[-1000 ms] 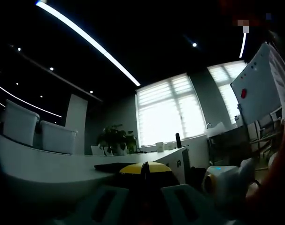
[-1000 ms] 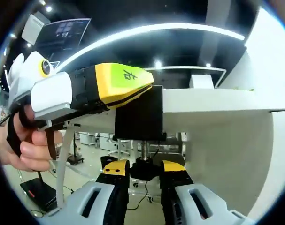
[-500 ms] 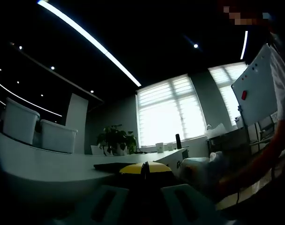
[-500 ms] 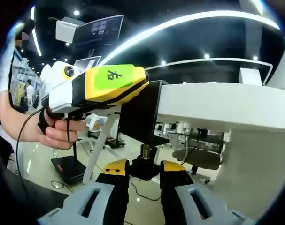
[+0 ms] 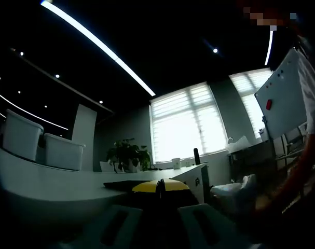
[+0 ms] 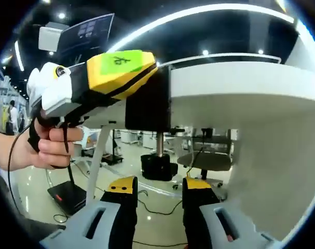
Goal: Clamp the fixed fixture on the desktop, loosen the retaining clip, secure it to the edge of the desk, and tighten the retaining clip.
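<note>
Your left tool [image 6: 127,70] pinches the fixture [image 6: 148,104], seated on the bench [image 6: 235,85] edge. Your right tool [image 6: 160,189] stands spread below the retaining clip [image 6: 158,166]; tightening appears left.

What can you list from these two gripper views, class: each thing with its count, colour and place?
Desk: one, white, its edge crossing the right gripper view.
Clamp fixture: one, black, on the desk edge, screw and knob hanging below.
Storage bins: two, white, on the desk at left in the left gripper view.
Potted plant: one, green, beyond the desk near the window.
Whiteboard: one, white, at right in the left gripper view.
Left gripper: one, yellow and black, fingers on the fixture, held in a hand.
Right gripper: one, yellow-tipped fingers apart below the knob.
</note>
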Motion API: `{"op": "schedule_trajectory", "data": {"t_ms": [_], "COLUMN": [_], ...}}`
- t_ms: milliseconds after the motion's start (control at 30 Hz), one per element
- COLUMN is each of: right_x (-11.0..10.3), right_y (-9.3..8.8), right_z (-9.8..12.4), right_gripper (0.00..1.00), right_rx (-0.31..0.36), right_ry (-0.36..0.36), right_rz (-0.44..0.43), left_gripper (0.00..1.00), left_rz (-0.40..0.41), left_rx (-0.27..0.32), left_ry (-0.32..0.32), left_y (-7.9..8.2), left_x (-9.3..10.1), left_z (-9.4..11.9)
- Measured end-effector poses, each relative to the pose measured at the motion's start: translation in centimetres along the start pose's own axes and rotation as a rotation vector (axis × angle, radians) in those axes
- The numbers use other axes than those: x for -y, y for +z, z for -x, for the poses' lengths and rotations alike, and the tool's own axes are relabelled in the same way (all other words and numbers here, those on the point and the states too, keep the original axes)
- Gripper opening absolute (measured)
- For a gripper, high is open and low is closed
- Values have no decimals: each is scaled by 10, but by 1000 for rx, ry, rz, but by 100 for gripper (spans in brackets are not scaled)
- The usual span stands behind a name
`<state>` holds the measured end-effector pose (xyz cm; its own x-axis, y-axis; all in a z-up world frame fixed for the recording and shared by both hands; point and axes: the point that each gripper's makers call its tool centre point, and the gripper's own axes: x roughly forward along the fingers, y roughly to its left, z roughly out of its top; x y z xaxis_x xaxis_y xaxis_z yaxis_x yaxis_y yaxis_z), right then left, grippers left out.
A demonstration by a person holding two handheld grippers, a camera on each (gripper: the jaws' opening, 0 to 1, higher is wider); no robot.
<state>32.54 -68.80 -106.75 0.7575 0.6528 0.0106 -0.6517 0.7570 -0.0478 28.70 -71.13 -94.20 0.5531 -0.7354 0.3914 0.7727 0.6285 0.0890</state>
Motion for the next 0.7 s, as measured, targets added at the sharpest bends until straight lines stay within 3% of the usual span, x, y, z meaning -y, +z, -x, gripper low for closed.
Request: {"op": "schedule_trajectory", "data": {"t_ms": [67, 133, 200, 367, 633, 700], "right_x": [-8, -5, 5, -4, 13, 15], "right_y": [-2, -3, -5, -6, 29, 31], "right_z": [7, 16, 26, 17, -2, -8], "right_gripper": [38, 38, 36, 35, 34, 27], "right_rx": [10, 23, 51, 36, 114, 119], "right_ry": [-55, -172, -326, -344, -364, -353], "right_rz": [-23, -51, -157, -102, -36, -26], "left_gripper": [2, 2, 2, 2, 2, 2], "left_rz": [-4, -4, -2, -5, 25, 25], "left_rx": [-1, -3, -4, -5, 2, 4], "left_ry": [0, 2, 4, 6, 12, 13], "left_y": [0, 0, 0, -1, 0, 0], "left_x": [0, 0, -1, -1, -1, -1], "left_z": [0, 0, 0, 0, 1, 1]}}
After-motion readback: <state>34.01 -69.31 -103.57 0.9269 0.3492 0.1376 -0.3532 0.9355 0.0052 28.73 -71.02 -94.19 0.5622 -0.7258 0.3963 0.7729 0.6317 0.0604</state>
